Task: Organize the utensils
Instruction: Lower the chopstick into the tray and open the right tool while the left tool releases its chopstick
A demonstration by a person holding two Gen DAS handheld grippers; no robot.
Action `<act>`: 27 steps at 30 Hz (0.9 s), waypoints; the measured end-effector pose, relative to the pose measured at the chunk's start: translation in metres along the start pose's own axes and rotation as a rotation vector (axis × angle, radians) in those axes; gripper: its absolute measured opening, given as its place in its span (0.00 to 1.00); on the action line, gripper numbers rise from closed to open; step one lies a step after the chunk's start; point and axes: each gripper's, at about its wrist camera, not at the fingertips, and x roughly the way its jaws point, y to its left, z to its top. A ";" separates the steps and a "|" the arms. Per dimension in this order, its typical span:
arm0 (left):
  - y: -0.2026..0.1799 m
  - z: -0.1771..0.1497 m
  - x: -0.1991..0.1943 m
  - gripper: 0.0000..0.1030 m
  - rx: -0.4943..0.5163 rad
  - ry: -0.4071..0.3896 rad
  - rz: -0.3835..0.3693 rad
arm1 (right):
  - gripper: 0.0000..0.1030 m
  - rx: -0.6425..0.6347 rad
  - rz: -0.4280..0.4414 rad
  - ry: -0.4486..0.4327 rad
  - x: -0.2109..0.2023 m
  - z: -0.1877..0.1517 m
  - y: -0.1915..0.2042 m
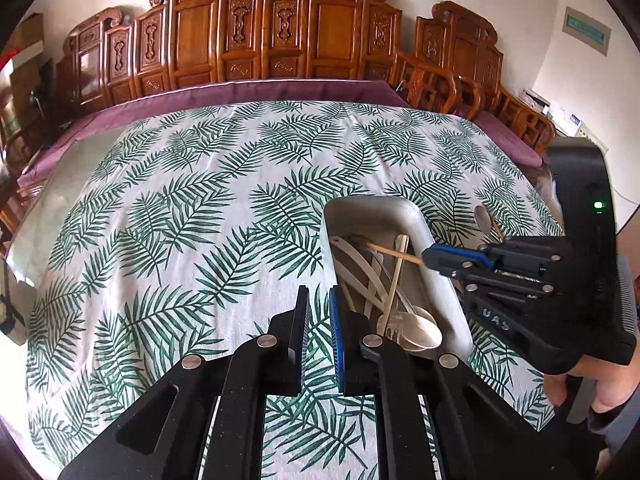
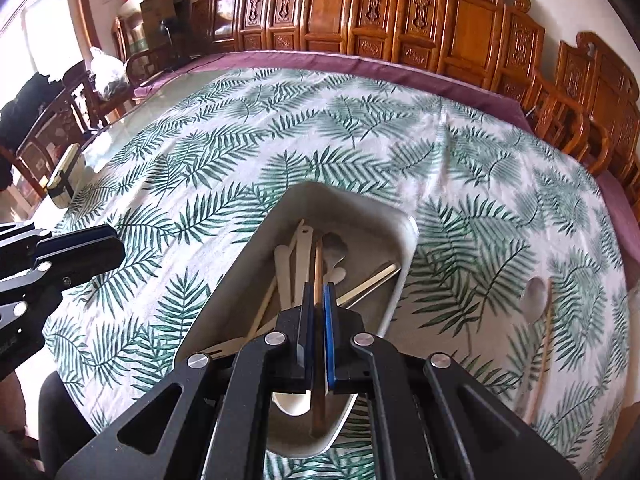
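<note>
A white oblong tray (image 1: 404, 208) lies on the leaf-print tablecloth (image 1: 180, 208) and holds pale spoons, a fork and other utensils. My right gripper (image 2: 319, 292) hangs over the tray (image 2: 240, 264), shut on a wooden chopstick (image 2: 318, 264) that points down into it. In the left wrist view that gripper (image 1: 426, 258) reaches in from the right with the chopstick (image 1: 392, 252) sticking out over the tray. My left gripper (image 1: 320, 296) hovers just left of the tray, jaws nearly together with nothing between them. A spoon (image 2: 535, 294) and another chopstick (image 2: 544, 344) lie on the cloth right of the tray.
Carved wooden chairs (image 1: 280, 40) line the far side behind a purple cloth edge (image 1: 280, 90). A small box with a black strap (image 2: 64, 180) sits near the left table edge. A person's hand (image 1: 608, 384) grips the right tool.
</note>
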 end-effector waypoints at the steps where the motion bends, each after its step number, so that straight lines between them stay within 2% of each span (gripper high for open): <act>1: 0.000 -0.001 -0.001 0.09 0.000 0.000 0.000 | 0.05 0.001 0.003 0.005 0.002 -0.001 0.001; 12: -0.006 -0.004 -0.005 0.09 0.007 0.001 0.011 | 0.06 0.036 0.101 0.022 0.002 -0.005 -0.001; 19: -0.020 -0.001 -0.002 0.10 0.023 0.005 0.000 | 0.06 0.043 0.087 -0.005 -0.018 -0.015 -0.022; 21: -0.028 0.001 -0.001 0.15 0.033 0.003 -0.007 | 0.06 0.050 0.076 -0.012 -0.025 -0.019 -0.033; 27: -0.052 0.005 0.007 0.16 0.061 0.009 -0.032 | 0.06 0.085 0.034 -0.026 -0.047 -0.043 -0.077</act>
